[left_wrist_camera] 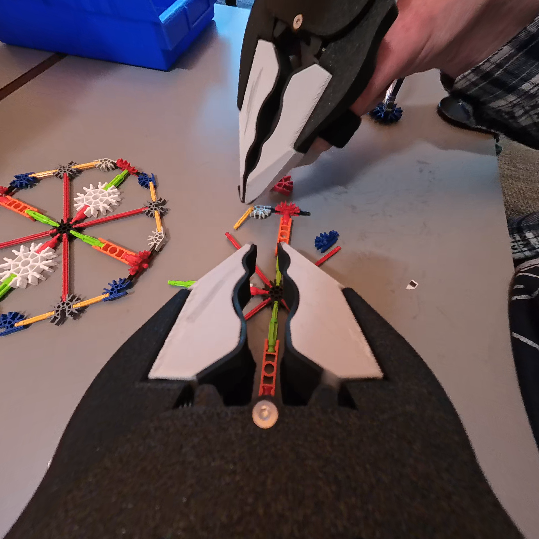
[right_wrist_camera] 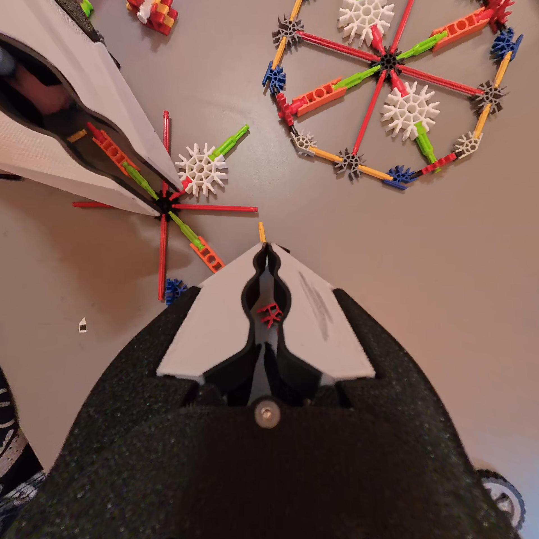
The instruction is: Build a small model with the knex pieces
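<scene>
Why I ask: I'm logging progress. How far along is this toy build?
Done: one rimmed wheel lies assembled. In hand: the left gripper, open, straddles a second hub with spokes; the right gripper, shut, tips at a yellow rod. Left: that hub has no rim, and a blue connector lies loose.

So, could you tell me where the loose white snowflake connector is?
In the right wrist view, the white snowflake connector lies upper left of centre, beside the left gripper tips.

Left gripper [left_wrist_camera: 267,248]: I see its fingers either side of the hub [left_wrist_camera: 275,290], on the table [left_wrist_camera: 408,204].
Wheel [left_wrist_camera: 67,230]: left.
Bin [left_wrist_camera: 108,29]: behind wheel.
Right gripper [right_wrist_camera: 266,246]: beyond hub.
</scene>
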`<state>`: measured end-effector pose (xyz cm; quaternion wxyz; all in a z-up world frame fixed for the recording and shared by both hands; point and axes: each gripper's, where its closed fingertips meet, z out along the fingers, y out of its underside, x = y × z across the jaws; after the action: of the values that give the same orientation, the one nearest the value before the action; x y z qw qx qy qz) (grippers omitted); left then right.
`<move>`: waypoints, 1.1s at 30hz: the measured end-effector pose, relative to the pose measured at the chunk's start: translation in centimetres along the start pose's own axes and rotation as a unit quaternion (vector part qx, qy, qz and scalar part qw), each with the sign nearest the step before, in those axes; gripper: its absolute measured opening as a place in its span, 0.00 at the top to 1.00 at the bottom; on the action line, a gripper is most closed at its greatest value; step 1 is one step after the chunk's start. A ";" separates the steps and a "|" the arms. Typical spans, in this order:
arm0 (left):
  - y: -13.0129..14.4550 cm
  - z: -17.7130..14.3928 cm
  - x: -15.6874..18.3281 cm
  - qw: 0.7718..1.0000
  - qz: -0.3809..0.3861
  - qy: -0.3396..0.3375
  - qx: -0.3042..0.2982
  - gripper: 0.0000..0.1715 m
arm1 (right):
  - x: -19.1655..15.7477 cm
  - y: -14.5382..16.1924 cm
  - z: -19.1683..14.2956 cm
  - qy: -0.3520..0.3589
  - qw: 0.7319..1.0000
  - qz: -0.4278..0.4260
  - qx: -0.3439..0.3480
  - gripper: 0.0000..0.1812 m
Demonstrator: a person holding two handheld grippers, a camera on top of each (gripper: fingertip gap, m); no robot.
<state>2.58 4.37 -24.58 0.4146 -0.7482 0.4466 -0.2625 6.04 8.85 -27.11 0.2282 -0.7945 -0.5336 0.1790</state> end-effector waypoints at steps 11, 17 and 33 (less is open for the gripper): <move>0.1 0.0 -0.1 1.000 0.002 -0.003 -0.002 0.92 | -0.5 0.6 0.8 -0.010 1.000 -0.004 -0.016 1.00; 0.2 0.2 0.0 1.000 0.007 -0.004 -0.006 0.92 | -0.6 0.5 0.9 -0.012 1.000 -0.004 -0.014 1.00; 0.8 1.2 0.4 0.994 0.093 -0.041 -0.040 0.93 | 0.0 -0.3 -0.2 -0.008 1.000 0.014 0.015 1.00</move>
<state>3.31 4.21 -25.89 0.4251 -0.7292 0.5073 -0.1738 5.88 8.89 -26.77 0.2338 -0.7970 -0.5211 0.1965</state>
